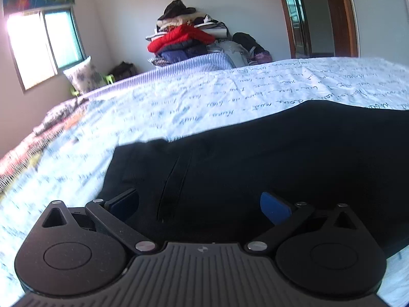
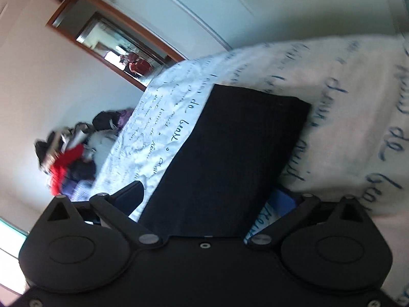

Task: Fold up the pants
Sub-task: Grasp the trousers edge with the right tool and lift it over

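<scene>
Pants lie on the bedsheet; clothes pile behind the bed.

Left gripper: matte black body w/ two rounded lobe housings, each w/ a raised oval disc on top and a triangular cutout at the outer tip. Center plate dark grey, ribbed w/ parallel grooves, small round logo near its front edge. Black linkage bars w/ silver round pivot screws, big ones inboard, small ones outboard. Blue finger pads. Right gripper: same black lobes, oval discs, triangle cutouts, silver pivot screws; center plate smooth black, one small screw hole near the front, more screws at the rear corners. Blue pad on the right finger, left one mostly dark.
</scene>
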Tool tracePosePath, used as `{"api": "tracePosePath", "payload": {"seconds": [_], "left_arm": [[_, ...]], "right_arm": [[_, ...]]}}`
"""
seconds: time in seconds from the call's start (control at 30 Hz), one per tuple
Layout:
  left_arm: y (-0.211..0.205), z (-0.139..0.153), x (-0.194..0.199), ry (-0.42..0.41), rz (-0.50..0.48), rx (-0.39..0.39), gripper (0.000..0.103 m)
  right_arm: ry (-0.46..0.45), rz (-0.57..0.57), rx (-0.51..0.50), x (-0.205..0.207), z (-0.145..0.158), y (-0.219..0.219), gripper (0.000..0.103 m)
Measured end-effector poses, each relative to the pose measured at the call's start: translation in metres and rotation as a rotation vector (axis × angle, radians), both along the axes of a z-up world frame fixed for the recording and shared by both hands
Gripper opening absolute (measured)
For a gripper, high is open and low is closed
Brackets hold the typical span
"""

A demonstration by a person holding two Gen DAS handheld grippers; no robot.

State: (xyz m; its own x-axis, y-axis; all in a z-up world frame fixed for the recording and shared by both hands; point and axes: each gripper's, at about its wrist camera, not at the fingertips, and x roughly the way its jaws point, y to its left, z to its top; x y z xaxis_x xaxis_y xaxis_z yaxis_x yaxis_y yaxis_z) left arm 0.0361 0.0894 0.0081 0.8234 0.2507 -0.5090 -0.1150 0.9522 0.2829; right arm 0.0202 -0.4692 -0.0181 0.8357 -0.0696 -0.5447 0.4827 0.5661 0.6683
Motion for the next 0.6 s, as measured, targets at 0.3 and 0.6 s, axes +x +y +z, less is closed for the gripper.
{"api": "tracePosePath", "payload": {"seconds": [0.3, 0.6], "left_arm": [[-0.159, 0.113, 0.039, -0.096, -0.413, -0.101, 0.102], [-0.371, 0.155, 0.062, 0.093, -0.873, -0.2, 0.102]], "right_arm": [[-0.046, 0.032, -0.077, -0.006, -0.023, -0.002, 0.015], [-0.09, -0.01, 0.137, -0.036, -0.034, -0.029, 0.015]]}}
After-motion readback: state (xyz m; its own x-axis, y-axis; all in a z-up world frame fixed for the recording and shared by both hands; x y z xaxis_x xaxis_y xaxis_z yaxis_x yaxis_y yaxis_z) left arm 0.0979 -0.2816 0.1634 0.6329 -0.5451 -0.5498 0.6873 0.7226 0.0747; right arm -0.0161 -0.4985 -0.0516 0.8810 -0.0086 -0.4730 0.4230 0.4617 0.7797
